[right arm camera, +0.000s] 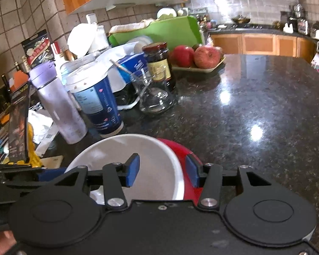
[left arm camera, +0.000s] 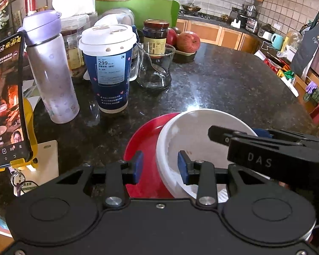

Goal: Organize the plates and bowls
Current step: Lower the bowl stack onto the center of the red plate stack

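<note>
A white bowl [left arm camera: 193, 131] sits on a red plate [left arm camera: 144, 140] at the near edge of the dark granite counter [left arm camera: 223, 80]. My left gripper [left arm camera: 160, 167] is open and straddles the bowl's left rim, one blue pad outside and one inside. My right gripper [right arm camera: 162, 171] is open and straddles the bowl's [right arm camera: 138, 148] right rim, with the red plate [right arm camera: 180, 150] under its right pad. The right gripper's black body also shows in the left wrist view [left arm camera: 265, 148].
Behind the bowl stand a purple bottle [left arm camera: 51, 76], a blue paper cup [left arm camera: 110, 68], a glass jar with a spoon [left arm camera: 155, 68], a dark sauce jar [left arm camera: 156, 36] and a tray of apples [left arm camera: 187, 42]. A phone on a yellow stand [left arm camera: 6, 106] is at the left.
</note>
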`<action>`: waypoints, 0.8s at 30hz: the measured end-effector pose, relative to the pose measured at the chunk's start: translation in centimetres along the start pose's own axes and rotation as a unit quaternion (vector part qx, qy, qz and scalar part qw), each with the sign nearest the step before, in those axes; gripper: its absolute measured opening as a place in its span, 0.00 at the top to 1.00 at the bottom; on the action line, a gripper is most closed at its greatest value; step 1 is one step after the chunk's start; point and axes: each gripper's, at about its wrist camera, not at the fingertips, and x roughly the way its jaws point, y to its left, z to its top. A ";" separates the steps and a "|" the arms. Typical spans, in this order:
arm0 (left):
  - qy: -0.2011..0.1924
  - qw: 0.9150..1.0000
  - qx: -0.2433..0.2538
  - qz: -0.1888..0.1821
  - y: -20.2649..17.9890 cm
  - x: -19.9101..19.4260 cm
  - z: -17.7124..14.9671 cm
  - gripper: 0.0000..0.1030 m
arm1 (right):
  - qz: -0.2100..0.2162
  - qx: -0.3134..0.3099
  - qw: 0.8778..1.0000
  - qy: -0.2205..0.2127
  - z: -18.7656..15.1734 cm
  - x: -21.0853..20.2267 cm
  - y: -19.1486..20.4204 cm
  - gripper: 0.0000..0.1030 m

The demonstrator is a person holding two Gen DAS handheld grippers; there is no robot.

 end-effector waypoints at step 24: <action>-0.078 0.996 0.026 0.042 -2.3 -3.4 -0.7 0.39 | -0.082 -0.035 0.988 -0.123 -1.4 -7.3 0.2 0.51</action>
